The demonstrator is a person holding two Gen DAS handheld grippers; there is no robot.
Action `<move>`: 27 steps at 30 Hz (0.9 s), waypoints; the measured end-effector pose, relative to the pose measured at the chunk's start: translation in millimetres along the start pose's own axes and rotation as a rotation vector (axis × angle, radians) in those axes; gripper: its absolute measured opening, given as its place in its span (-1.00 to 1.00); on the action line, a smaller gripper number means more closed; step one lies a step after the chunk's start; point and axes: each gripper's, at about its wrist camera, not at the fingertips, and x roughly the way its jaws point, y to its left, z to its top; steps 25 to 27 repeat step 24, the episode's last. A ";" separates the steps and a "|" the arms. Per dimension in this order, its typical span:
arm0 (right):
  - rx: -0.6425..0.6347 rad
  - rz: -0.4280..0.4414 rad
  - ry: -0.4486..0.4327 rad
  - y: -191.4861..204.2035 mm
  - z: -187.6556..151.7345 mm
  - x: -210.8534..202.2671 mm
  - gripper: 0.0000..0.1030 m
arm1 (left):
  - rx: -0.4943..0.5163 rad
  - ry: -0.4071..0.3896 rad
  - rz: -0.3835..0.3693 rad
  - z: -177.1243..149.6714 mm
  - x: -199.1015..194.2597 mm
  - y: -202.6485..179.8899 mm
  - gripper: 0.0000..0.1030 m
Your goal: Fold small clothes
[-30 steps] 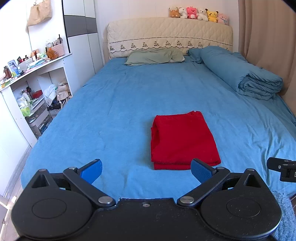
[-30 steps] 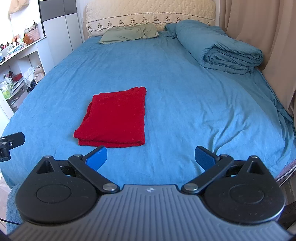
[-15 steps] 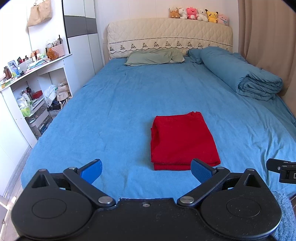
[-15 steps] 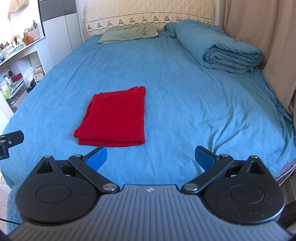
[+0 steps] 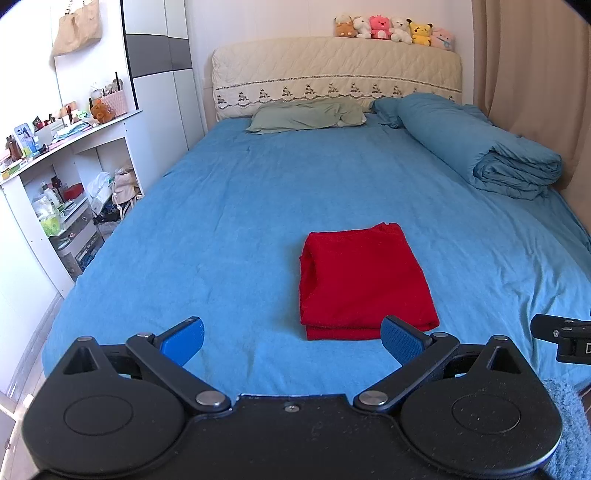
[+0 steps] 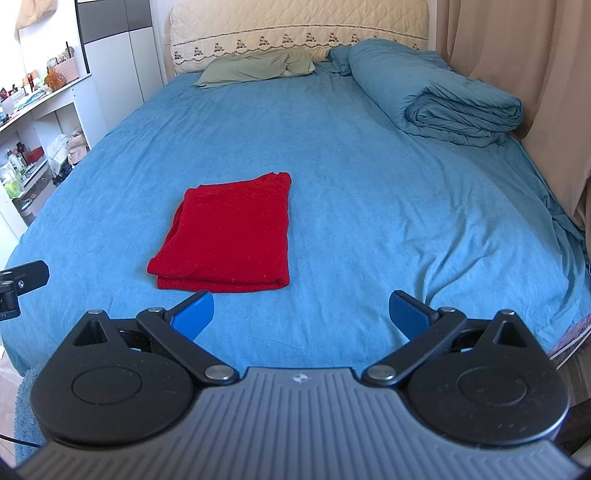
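Left wrist view
Left gripper point(image 5: 293, 341): jaws spread wide and holding nothing, hovering above the near edge of the bed point(image 5: 240, 206).
Red garment point(image 5: 364, 278): folded into a neat rectangle, lying flat on the blue sheet, just beyond the right blue finger pad point(image 5: 400, 341) and right of the middle.
Right gripper point(image 5: 561, 338): only a black part shows at the right edge; its jaws cannot be told from here.
Pillow point(image 5: 306, 116): green, at the far end against the cream headboard point(image 5: 336, 75).
Blanket point(image 5: 476, 144): blue, rolled up, far right beside the curtain point(image 5: 535, 85).
Soft toys point(image 5: 393, 29): a row along the top of the headboard.
Shelves point(image 5: 62, 177): white and cluttered, on the left.

Right wrist view
Right gripper point(image 6: 301, 317): jaws released, wide apart, nothing between them, above the near edge of the bed.
Red garment point(image 6: 229, 230): folded, on the sheet left of the middle, just past the left blue finger pad point(image 6: 194, 315), not touching it.
Left gripper point(image 6: 22, 280): a black piece at the left edge.
Blanket point(image 6: 439, 92): far right.
Pillow point(image 6: 256, 66): far middle.
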 end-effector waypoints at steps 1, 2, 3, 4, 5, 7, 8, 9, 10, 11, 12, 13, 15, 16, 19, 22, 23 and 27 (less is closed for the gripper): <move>0.001 0.000 0.000 -0.1 0.1 0.1 1.00 | 0.000 -0.001 0.001 0.0 0.0 -0.5 1.00; 0.001 0.001 0.000 -0.2 0.0 0.0 1.00 | 0.000 -0.001 0.001 0.1 0.0 -0.7 1.00; 0.001 0.001 0.000 0.0 0.0 0.2 1.00 | 0.001 -0.001 0.001 0.0 -0.1 -0.4 1.00; 0.003 0.000 0.000 2.6 -1.1 -0.7 1.00 | 0.001 -0.001 0.002 -0.1 0.0 -0.2 1.00; 0.004 -0.001 -0.001 3.7 -1.4 -1.1 1.00 | 0.002 -0.002 0.003 0.0 -0.1 -0.4 1.00; 0.005 0.001 -0.001 3.9 -1.5 -1.1 1.00 | 0.006 -0.006 0.003 0.1 -0.4 1.8 1.00; 0.006 0.001 0.000 4.1 -1.5 -0.9 1.00 | 0.008 -0.010 0.004 -0.1 -0.8 2.1 1.00; 0.009 0.000 0.000 6.0 -2.0 -1.5 1.00 | 0.010 -0.014 0.001 -0.2 -1.2 2.1 1.00; 0.010 0.000 0.000 6.7 -2.2 -1.4 1.00 | 0.010 -0.017 -0.002 -0.6 -1.3 2.9 1.00; 0.011 -0.002 0.001 8.1 -2.5 -1.6 1.00 | 0.009 -0.021 -0.006 -2.4 -1.8 3.5 1.00; 0.012 -0.003 0.002 9.0 -2.5 -1.6 1.00 | 0.006 -0.021 -0.014 -2.5 -1.9 4.0 1.00; 0.014 -0.004 0.003 9.6 -2.4 -1.5 1.00 | 0.003 -0.022 -0.021 -2.7 -1.9 4.7 1.00; 0.016 -0.005 0.002 10.6 -2.5 -2.1 1.00 | 0.000 -0.027 -0.030 -3.5 -2.2 6.8 1.00; 0.016 -0.006 0.001 11.2 -2.4 -2.0 1.00 | 0.003 -0.029 -0.031 -3.6 -2.1 7.3 1.00; 0.016 -0.004 0.002 10.9 -2.6 -1.8 1.00 | 0.019 -0.047 -0.028 -4.4 -3.1 7.8 1.00; 0.016 -0.003 0.000 14.0 -3.5 -2.9 1.00 | 0.027 -0.065 -0.018 -5.1 -5.5 7.7 1.00; 0.017 -0.003 0.000 14.8 -3.6 -2.9 1.00 | 0.025 -0.066 -0.019 -4.6 -5.6 8.2 1.00; 0.017 -0.003 -0.001 15.0 -3.8 -3.0 1.00 | 0.023 -0.064 -0.022 -4.0 -5.1 8.9 1.00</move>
